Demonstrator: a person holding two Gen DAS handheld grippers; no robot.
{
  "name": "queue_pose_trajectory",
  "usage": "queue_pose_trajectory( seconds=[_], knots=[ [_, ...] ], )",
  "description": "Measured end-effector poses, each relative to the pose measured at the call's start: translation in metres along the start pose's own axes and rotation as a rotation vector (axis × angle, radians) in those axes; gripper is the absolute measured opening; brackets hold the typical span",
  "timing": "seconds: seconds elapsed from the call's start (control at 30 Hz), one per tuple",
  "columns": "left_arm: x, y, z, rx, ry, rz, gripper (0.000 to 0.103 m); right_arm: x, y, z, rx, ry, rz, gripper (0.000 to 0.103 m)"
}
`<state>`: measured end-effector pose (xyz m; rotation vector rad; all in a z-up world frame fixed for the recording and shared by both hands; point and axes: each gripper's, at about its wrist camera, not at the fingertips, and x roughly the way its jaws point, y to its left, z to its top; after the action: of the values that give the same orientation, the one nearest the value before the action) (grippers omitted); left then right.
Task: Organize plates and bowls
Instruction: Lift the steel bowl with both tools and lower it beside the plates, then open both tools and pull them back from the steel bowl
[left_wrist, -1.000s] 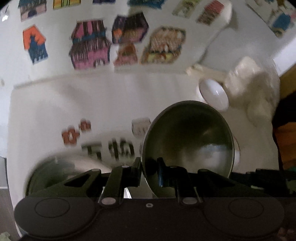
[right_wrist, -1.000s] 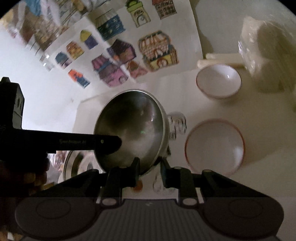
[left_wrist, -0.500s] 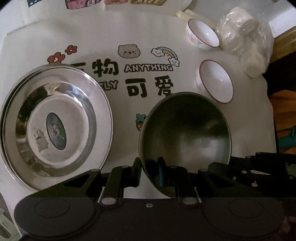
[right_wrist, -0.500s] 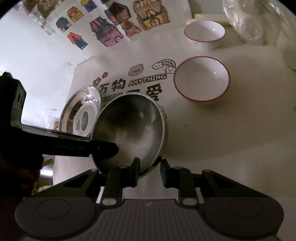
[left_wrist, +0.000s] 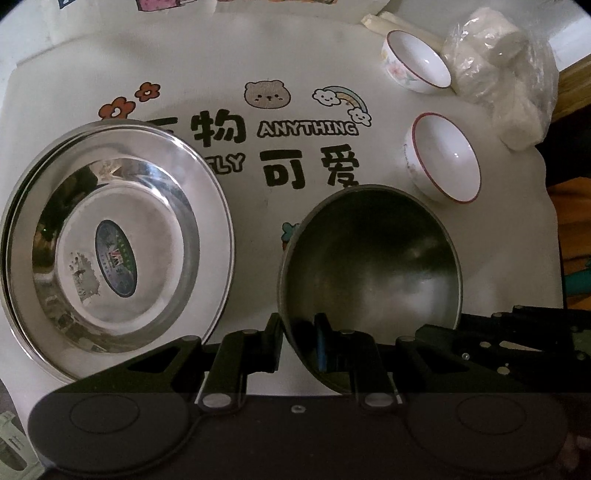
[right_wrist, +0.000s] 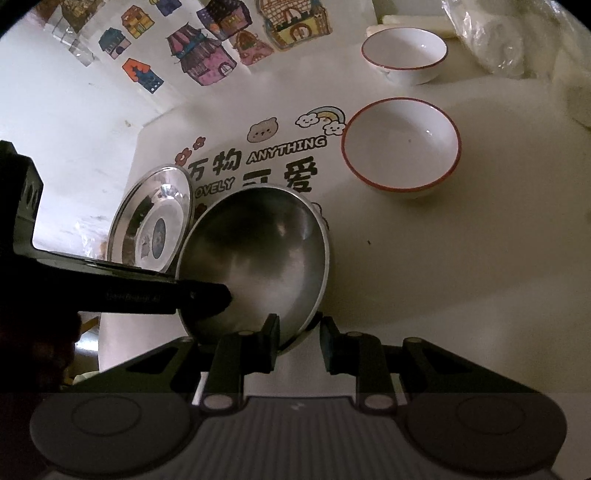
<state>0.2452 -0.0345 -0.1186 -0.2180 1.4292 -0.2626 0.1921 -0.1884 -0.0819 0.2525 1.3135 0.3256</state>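
A steel bowl (left_wrist: 369, 266) (right_wrist: 258, 251) hangs tilted low over the printed cloth, to the right of a stack of shiny steel plates (left_wrist: 110, 240) (right_wrist: 151, 221). My left gripper (left_wrist: 298, 332) is shut on the bowl's near rim, one finger inside and one outside. My right gripper (right_wrist: 299, 336) is shut on the rim at another spot, and its black body shows at the lower right of the left wrist view. Two white red-rimmed bowls stand apart on the cloth: a larger one (left_wrist: 443, 158) (right_wrist: 400, 144) and a smaller one (left_wrist: 417, 61) (right_wrist: 404, 50) behind it.
A clear plastic bag of white rolls (left_wrist: 498, 74) (right_wrist: 498, 37) lies past the white bowls at the far right. The cloth (left_wrist: 295, 92) ends at the right in a dark drop. House stickers (right_wrist: 207, 62) cover the wall behind.
Both grippers tipped downward and sank with the steel bowl toward the cloth, bringing the plates and the print into view. Over the last half second almost nothing has moved.
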Motion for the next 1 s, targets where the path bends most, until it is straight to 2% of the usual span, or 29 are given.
queue_pose_trajectory(
  seconds=[0.17,0.3,0.4,0.47,0.5,0.57,0.63,0.7,0.77,0.87,1.0],
  knots=[
    [-0.008,0.003,0.002,-0.013,-0.015,0.007,0.025,-0.001,-0.002,0.0,0.006,-0.011,-0.001,0.036],
    [-0.02,0.002,0.005,-0.012,-0.04,0.012,0.032,-0.007,-0.008,-0.001,0.015,-0.029,-0.002,0.039],
    [-0.032,-0.001,0.01,-0.004,-0.08,0.015,0.044,-0.013,-0.013,-0.001,0.024,-0.049,-0.003,0.045],
    [-0.039,-0.003,0.017,-0.001,-0.114,0.015,0.059,-0.018,-0.018,-0.001,0.034,-0.069,-0.005,0.05],
    [-0.042,-0.004,0.022,0.002,-0.133,0.012,0.063,-0.019,-0.02,0.0,0.04,-0.079,-0.007,0.054],
    [-0.045,-0.011,0.032,0.011,-0.165,0.016,0.081,-0.024,-0.026,0.001,0.054,-0.102,-0.015,0.06],
    [-0.044,-0.02,0.045,0.023,-0.18,0.034,0.088,-0.028,-0.032,0.003,0.067,-0.124,-0.032,0.064],
    [-0.042,-0.028,0.058,0.034,-0.189,0.042,0.09,-0.032,-0.037,0.005,0.07,-0.148,-0.054,0.07],
    [-0.039,-0.035,0.067,0.039,-0.196,0.044,0.101,-0.035,-0.044,0.008,0.072,-0.165,-0.071,0.077],
    [-0.031,-0.046,0.079,0.055,-0.203,0.041,0.102,-0.037,-0.053,0.011,0.079,-0.185,-0.086,0.089],
    [-0.018,-0.06,0.093,0.072,-0.195,0.049,0.102,-0.039,-0.067,0.017,0.094,-0.198,-0.097,0.1]
  ],
)
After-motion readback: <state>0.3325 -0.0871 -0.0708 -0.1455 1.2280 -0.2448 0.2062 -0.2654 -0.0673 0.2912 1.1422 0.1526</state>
